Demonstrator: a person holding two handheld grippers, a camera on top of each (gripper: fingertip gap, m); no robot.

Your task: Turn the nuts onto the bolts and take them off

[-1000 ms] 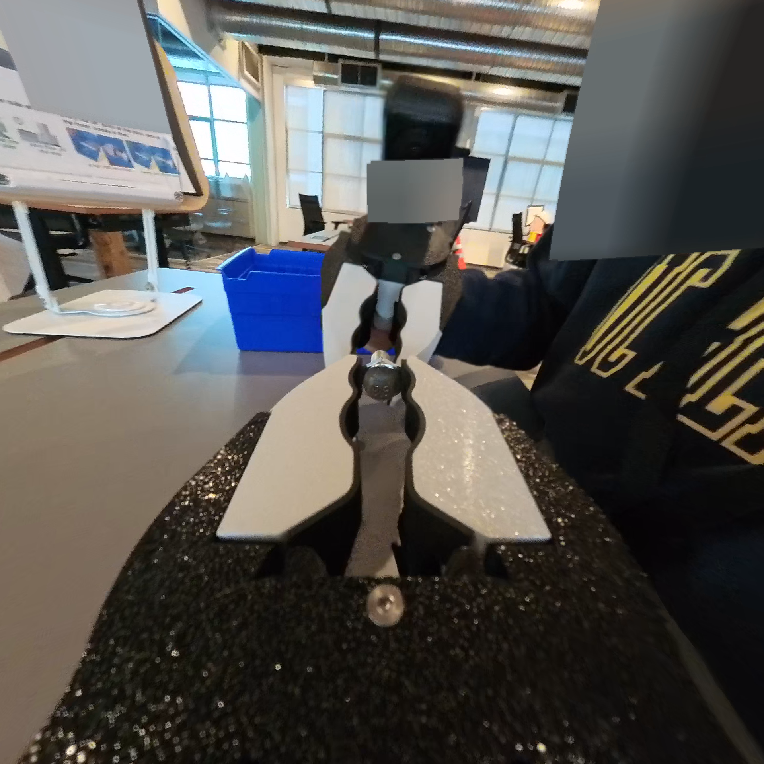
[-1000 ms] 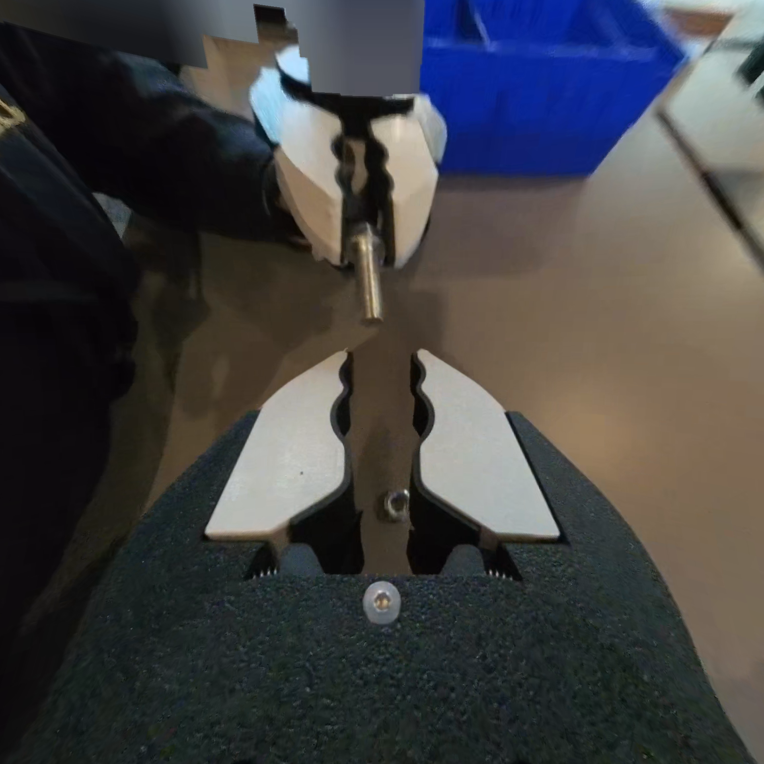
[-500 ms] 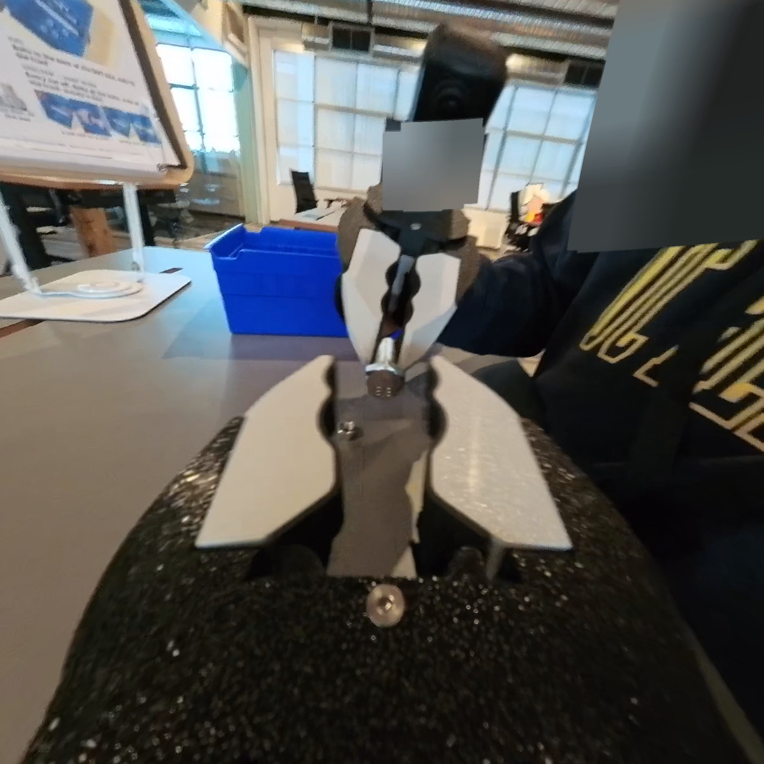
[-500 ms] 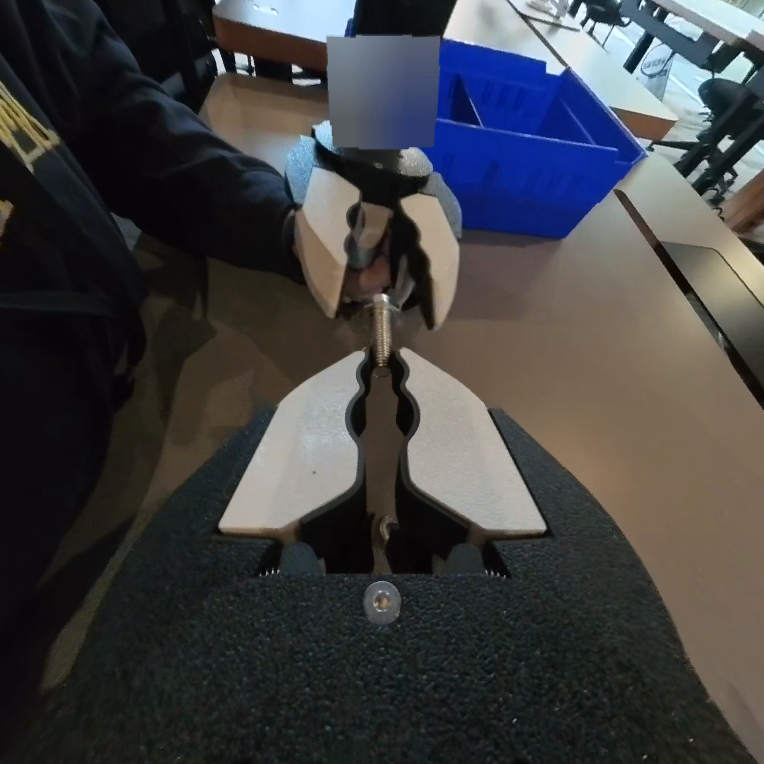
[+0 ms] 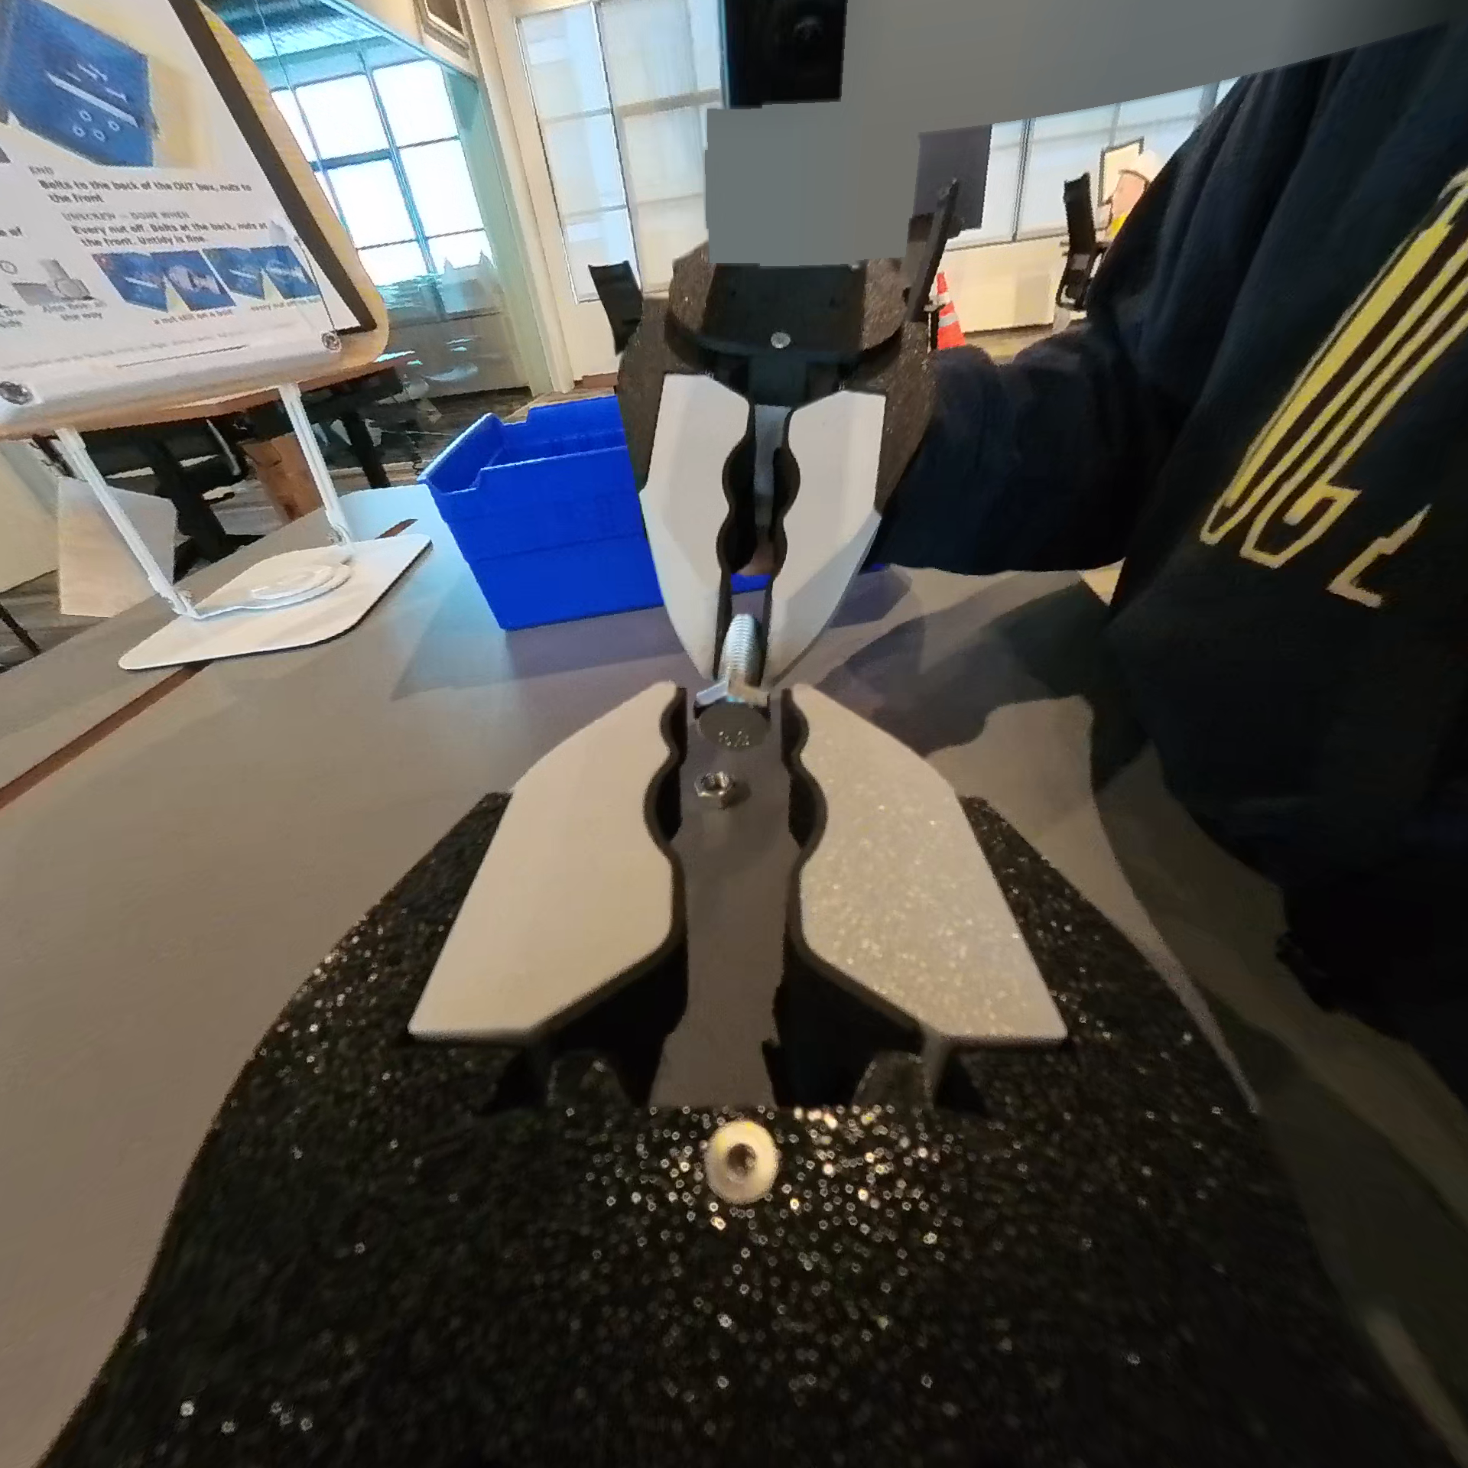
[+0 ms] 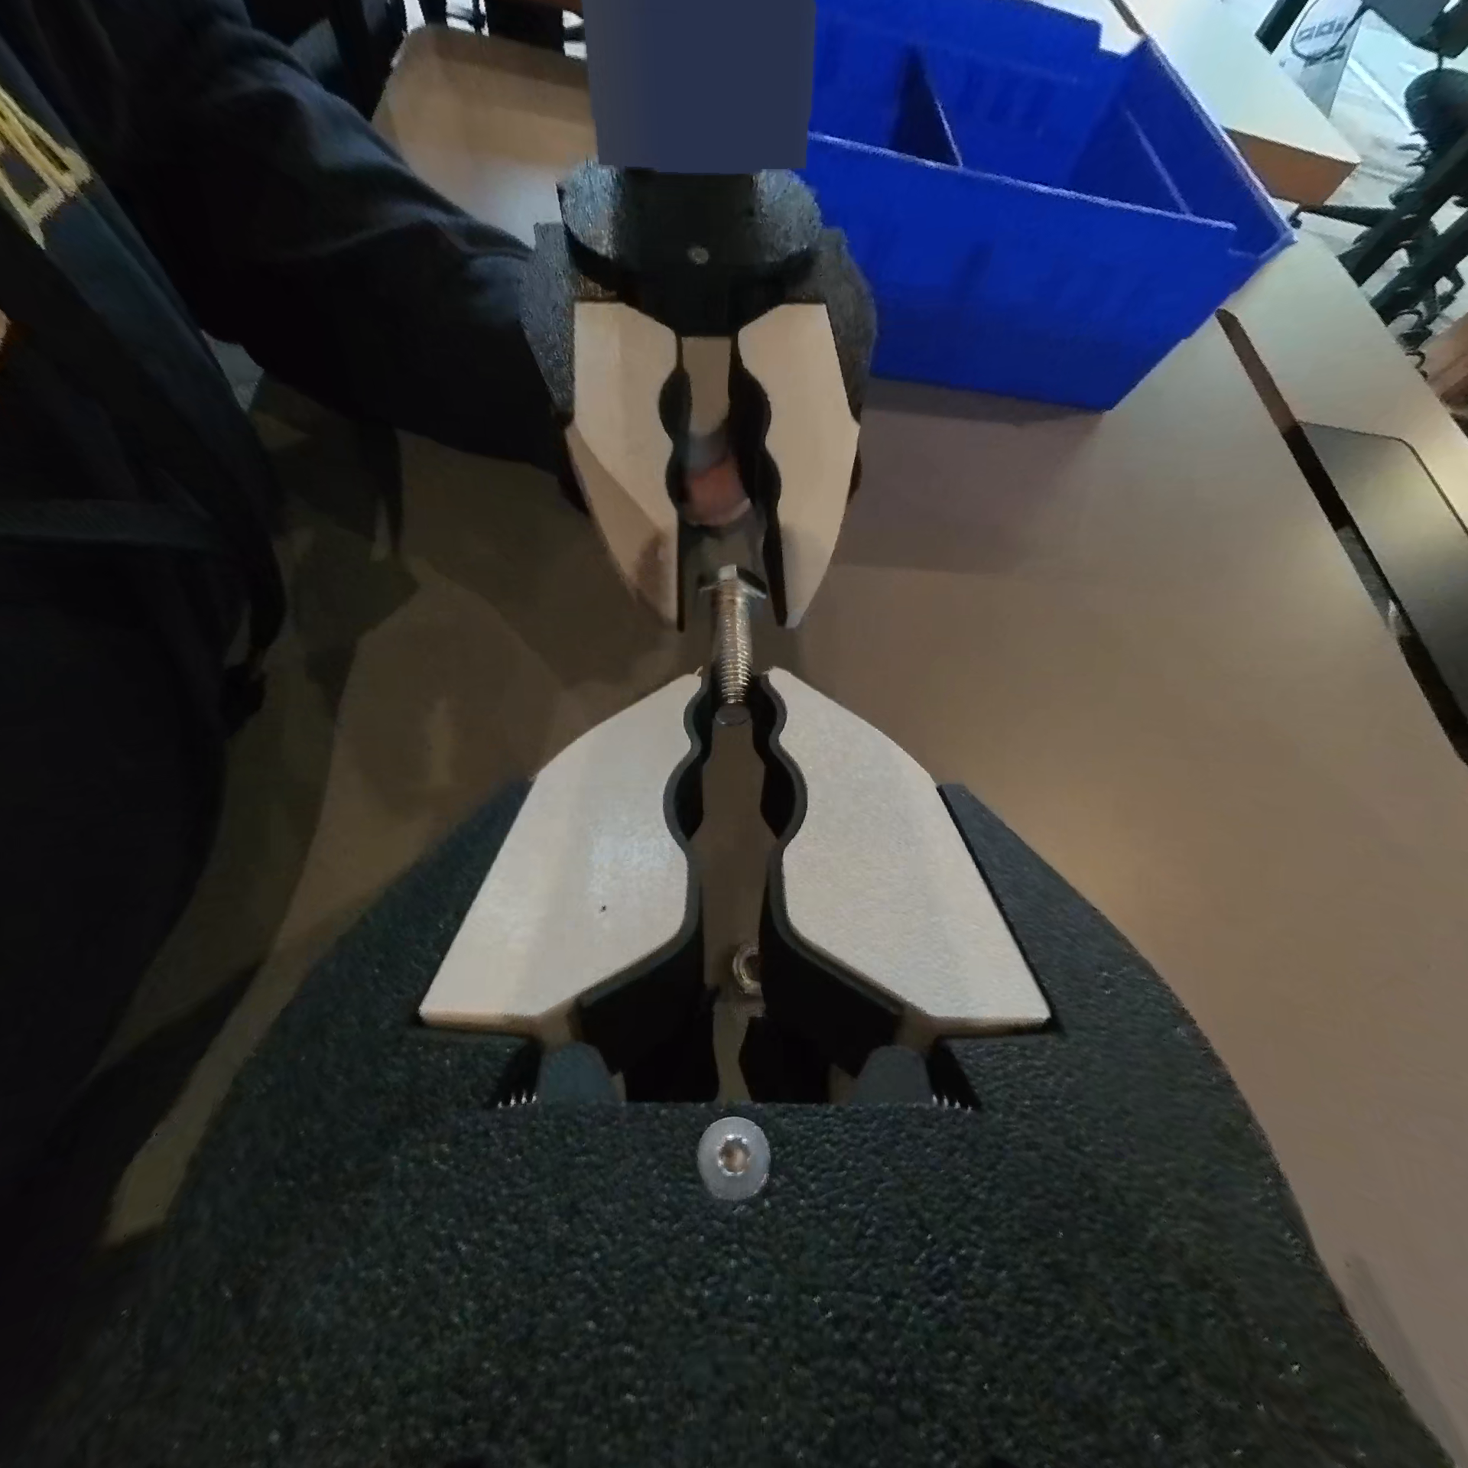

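A silver bolt (image 5: 735,727) hangs level above the grey table (image 5: 238,834), between the two grippers. My right gripper (image 6: 732,683) is shut on the threaded end of the bolt (image 6: 729,643). In the left wrist view the right gripper (image 5: 743,667) faces me and pinches the thread. My left gripper (image 5: 732,695) is open a little, and the bolt's hex head sits between its tips with narrow gaps on both sides. A loose nut (image 5: 721,788) lies on the table under the left gripper's fingers. The nut also shows in the right wrist view (image 6: 745,965).
A blue divided bin (image 6: 1033,262) stands on the table behind the grippers. A sign on a white stand (image 5: 159,198) is at the far left. A person in a dark sweatshirt (image 5: 1271,477) fills the right side. A dark slot (image 6: 1366,508) cuts the table at the right. Left and right tips are no more than a few centimetres apart. It is some 11 centimetres from my right tips to the loose nut (image 5: 721,788).
One second ago my left gripper held the bolt head and the right was open. The right closed on the thread, and the left opened wide, then narrowed around the head.
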